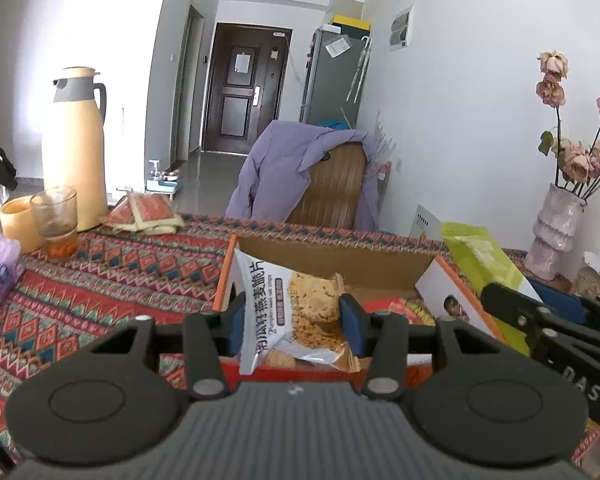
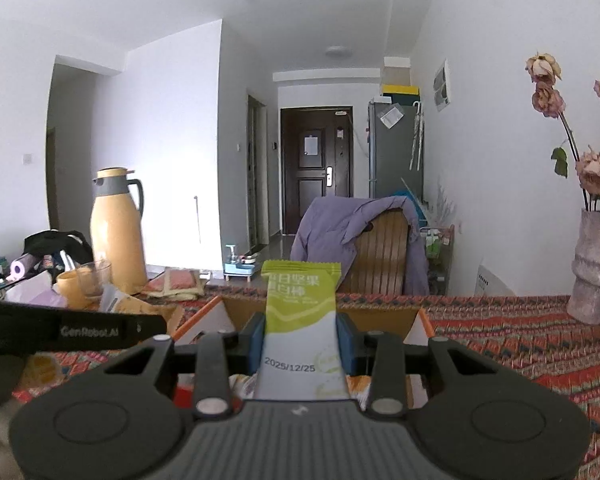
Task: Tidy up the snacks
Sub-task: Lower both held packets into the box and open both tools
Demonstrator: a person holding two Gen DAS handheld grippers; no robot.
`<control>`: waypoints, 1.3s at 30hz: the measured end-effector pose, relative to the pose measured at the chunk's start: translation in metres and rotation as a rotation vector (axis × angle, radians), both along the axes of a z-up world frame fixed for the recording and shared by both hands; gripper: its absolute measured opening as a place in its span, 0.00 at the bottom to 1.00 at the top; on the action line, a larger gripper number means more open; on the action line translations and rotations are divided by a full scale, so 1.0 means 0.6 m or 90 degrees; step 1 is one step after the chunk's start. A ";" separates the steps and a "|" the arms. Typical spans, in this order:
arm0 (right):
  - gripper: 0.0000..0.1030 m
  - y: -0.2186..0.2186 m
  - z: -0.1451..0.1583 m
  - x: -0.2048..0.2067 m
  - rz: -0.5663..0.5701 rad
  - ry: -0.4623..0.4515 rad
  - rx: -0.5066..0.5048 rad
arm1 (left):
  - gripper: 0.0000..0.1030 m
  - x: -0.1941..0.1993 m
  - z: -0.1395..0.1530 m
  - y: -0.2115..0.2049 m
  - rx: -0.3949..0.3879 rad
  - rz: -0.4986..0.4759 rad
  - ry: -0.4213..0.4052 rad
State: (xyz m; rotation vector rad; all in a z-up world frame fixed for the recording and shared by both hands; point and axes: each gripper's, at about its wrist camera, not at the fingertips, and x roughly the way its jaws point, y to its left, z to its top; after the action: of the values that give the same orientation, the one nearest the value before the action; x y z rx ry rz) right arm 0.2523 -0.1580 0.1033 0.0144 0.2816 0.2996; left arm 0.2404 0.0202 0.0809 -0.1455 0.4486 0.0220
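The tablecloth [image 1: 100,264] bore a red, orange and blue zigzag pattern. The box [image 1: 332,258] was brown inside with orange edges. One packet [image 2: 300,320] was lime green and white, the jug [image 1: 74,148] yellow with grey, the jacket [image 1: 276,168] lilac.

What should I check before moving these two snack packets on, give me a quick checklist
1. Left gripper shut on the oat crisp packet: ok.
2. Right gripper shut on the green nut bar packet: ok.
3. Both packets lifted clear of the cardboard box: ok.
4. The two grippers apart from each other: ok, though close.
5. Glass cup and thermos jug away from both grippers: ok.
6. Where the packets should go: cannot tell.
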 end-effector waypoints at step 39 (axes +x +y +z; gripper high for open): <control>1.00 -0.055 -0.097 0.209 -0.055 0.194 0.011 | 1.00 0.128 -0.049 -0.025 0.049 0.015 0.022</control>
State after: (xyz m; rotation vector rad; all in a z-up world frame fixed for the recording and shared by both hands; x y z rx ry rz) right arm 0.3778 -0.1911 0.0453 0.0890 0.5792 0.2138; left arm 0.3171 0.0052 0.0516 -0.0747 0.4797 0.0657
